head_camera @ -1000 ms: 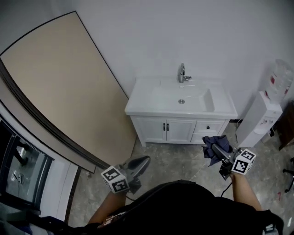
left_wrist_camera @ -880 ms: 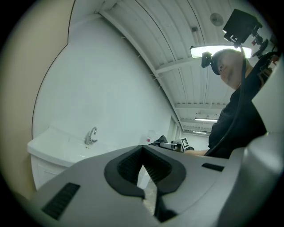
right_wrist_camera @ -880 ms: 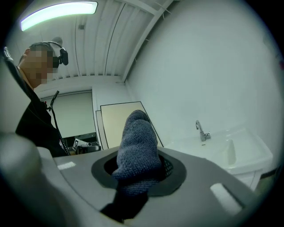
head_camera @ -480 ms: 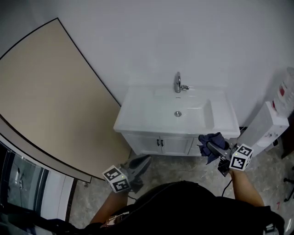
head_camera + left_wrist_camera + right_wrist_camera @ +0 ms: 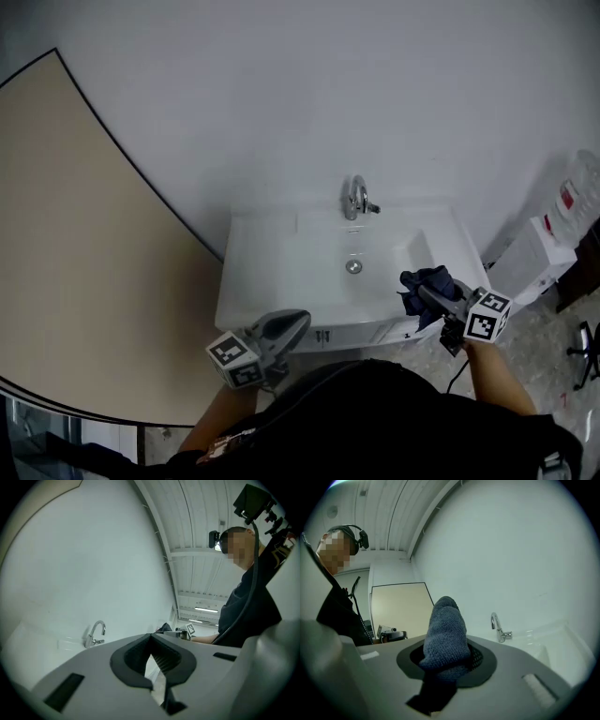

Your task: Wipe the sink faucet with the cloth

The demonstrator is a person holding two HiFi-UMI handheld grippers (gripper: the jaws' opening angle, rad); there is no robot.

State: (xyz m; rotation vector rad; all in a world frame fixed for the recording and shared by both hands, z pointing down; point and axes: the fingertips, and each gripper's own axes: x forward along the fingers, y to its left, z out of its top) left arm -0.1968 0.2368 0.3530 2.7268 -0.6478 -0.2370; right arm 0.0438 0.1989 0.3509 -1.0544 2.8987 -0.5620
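Cloth point(image 5: 444, 637) clamped in right hand-held gripper point(image 5: 433, 298), faucet point(image 5: 354, 198) well apart

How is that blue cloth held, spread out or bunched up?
Bunched up: the cloth is a thick wad clamped in the right tongs, poking out past their tips.

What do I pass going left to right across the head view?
beige panel → left gripper → faucet → cloth → white dispenser
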